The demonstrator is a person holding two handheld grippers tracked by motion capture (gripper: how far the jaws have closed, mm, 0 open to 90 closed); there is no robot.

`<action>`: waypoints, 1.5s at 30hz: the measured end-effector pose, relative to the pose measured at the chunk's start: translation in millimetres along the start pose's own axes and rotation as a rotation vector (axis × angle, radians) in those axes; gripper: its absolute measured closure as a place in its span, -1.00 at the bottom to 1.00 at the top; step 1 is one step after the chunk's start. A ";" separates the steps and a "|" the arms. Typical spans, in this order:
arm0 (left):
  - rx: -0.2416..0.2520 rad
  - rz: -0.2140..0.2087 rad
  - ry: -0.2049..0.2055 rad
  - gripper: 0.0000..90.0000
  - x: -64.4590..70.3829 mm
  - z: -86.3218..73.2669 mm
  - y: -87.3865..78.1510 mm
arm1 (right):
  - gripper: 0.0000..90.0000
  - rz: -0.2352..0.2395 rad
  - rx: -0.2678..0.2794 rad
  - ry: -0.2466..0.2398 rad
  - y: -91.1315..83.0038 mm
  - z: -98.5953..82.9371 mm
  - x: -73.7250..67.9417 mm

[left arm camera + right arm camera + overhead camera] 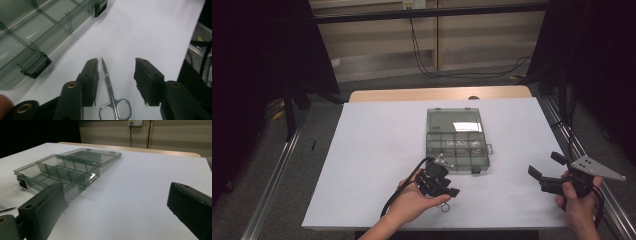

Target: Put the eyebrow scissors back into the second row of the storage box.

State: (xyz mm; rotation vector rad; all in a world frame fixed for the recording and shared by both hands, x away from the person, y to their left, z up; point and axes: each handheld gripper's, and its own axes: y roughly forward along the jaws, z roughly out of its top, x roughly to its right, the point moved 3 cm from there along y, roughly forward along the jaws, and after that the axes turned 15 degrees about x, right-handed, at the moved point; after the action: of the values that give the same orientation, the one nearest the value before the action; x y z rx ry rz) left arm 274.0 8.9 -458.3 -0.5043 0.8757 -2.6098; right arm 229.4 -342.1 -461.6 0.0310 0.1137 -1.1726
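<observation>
We note a clear smoke-grey compartment box (457,145) lying open on the white table cover (377,150), its lid (453,120) folded flat on the far side and its divided tray toward the person. In the right gripper view the tray (53,171) shows several cells split by thin clear walls; every cell we can see into looks empty, though the nearest ones are partly hidden behind the jaw. Two black latches sit on the tray's near edge, one (36,65) close to the left gripper in its own view, the other (100,7) farther along. The small steel scissors (111,93) lie flat on the cover just outside the box, near its front edge, blades closed and pointing away from the gripper, finger loops toward it. We record the left gripper (116,75) as released: its jaws stand wide apart on either side of the scissors, the blades close beside the left jaw, and we cannot tell if they touch. In the high view this gripper (439,182) sits just in front of the box's near left corner. The right gripper (546,172) is held well apart at the right edge of the table, jaws spread and holding nothing.
</observation>
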 end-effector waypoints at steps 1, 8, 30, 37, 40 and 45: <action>-0.003 0.012 -0.001 0.26 1.0 -1.0 2.1 | -0.97 0.000 -0.001 0.004 -0.3 0.2 -0.9; -0.069 0.043 0.005 0.63 3.8 -9.8 9.6 | -0.97 0.002 -0.007 -0.009 0.6 -1.3 -1.2; -0.137 0.133 0.046 0.86 10.1 -17.0 18.5 | -0.97 -0.028 -0.019 -0.013 2.7 -4.5 -0.8; -0.132 0.111 0.050 0.90 8.5 -16.4 18.7 | -0.97 -0.039 -0.023 -0.010 3.1 -5.5 -0.8; -0.134 0.109 0.048 0.90 9.6 -15.9 19.2 | -0.97 -0.044 -0.022 -0.006 2.2 -5.4 0.7; -0.146 0.100 0.074 0.91 13.5 -11.6 19.8 | -0.97 -0.049 -0.020 -0.005 1.9 -5.6 2.5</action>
State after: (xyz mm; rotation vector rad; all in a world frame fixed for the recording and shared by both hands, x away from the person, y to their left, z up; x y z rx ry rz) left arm 261.2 -5.8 -476.4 -0.3924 1.0925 -2.4996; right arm 231.7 -343.2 -467.5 0.0077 0.1219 -1.2202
